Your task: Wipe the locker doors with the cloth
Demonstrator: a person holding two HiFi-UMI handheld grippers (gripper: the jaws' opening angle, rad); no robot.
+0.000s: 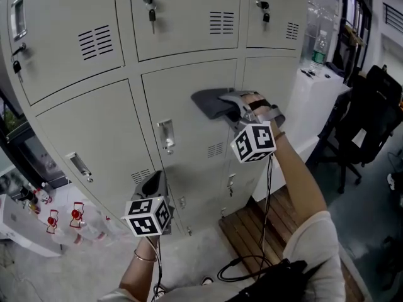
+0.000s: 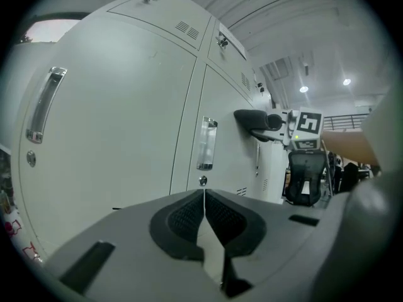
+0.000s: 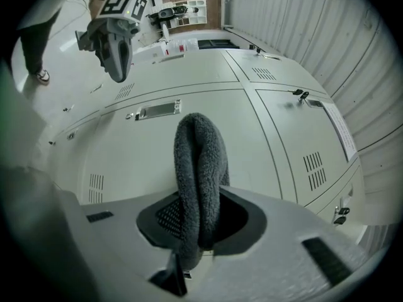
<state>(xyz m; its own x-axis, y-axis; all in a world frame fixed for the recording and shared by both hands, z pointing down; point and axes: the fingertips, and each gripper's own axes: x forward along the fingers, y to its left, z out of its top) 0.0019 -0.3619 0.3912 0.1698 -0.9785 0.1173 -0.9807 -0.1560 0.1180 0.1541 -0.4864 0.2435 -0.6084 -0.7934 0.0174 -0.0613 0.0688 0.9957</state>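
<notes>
A bank of pale grey locker doors (image 1: 189, 93) fills the head view. My right gripper (image 1: 234, 106) is shut on a folded dark grey cloth (image 1: 213, 102), which is pressed against the upper right part of the middle door. In the right gripper view the cloth (image 3: 198, 175) loops out from between the jaws against the door (image 3: 208, 115). My left gripper (image 1: 153, 185) hangs lower, shut with nothing in it, in front of the lower lockers. In the left gripper view its jaws meet in front of a door with a handle (image 2: 206, 143), and the cloth (image 2: 252, 119) shows further right.
Door handles (image 1: 166, 135), keys (image 1: 152, 16) in locks and vent slits (image 1: 96, 43) stud the doors. A white counter with a bottle (image 1: 319, 50) and a black chair (image 1: 371, 115) stand at right. A wooden pallet (image 1: 252, 231) and cable lie on the floor; red-capped bottles (image 1: 63, 219) sit at lower left.
</notes>
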